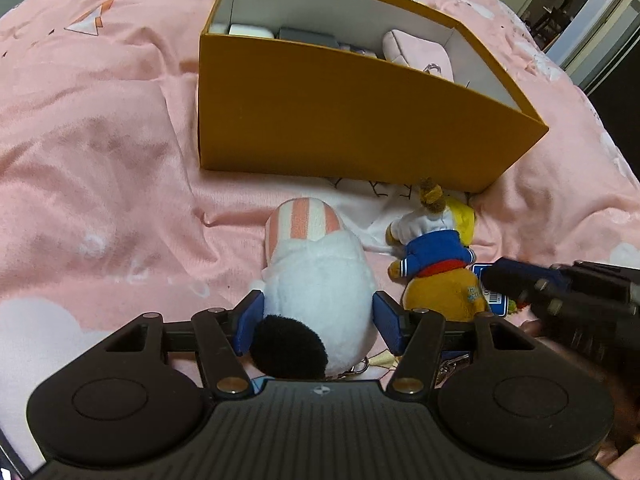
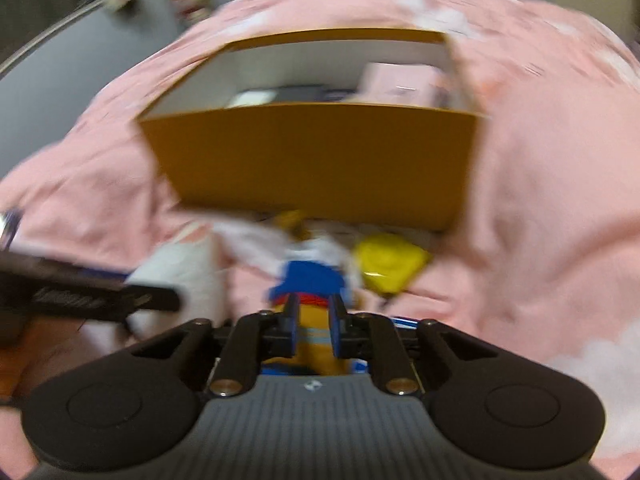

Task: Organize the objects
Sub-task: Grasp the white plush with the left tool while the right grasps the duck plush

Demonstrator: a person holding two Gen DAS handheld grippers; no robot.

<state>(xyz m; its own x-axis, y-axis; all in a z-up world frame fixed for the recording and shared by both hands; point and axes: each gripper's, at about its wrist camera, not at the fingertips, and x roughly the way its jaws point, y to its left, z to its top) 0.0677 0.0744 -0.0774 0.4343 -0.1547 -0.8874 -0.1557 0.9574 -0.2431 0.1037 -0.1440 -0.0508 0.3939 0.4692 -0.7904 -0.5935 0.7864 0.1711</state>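
Note:
A white plush toy [image 1: 316, 280] with a pink-striped cap and a black patch lies on the pink bedspread. My left gripper [image 1: 318, 316] has its blue pads against both sides of the toy. Beside it lies an orange bear plush [image 1: 438, 276] in a blue top. My right gripper [image 2: 314, 330] is shut on this orange bear plush [image 2: 314, 292]; that view is motion-blurred. The right gripper also shows at the right edge of the left wrist view [image 1: 520, 280]. An open orange box [image 1: 360, 116] stands just beyond both toys, also in the right wrist view [image 2: 316, 156].
The box holds a pink pouch [image 1: 416, 52], a white item [image 1: 250, 31] and a grey item [image 1: 306, 36]. A yellow object [image 2: 390, 266] lies in front of the box by the bear. The pink bedspread [image 1: 100, 152] lies wrinkled all around.

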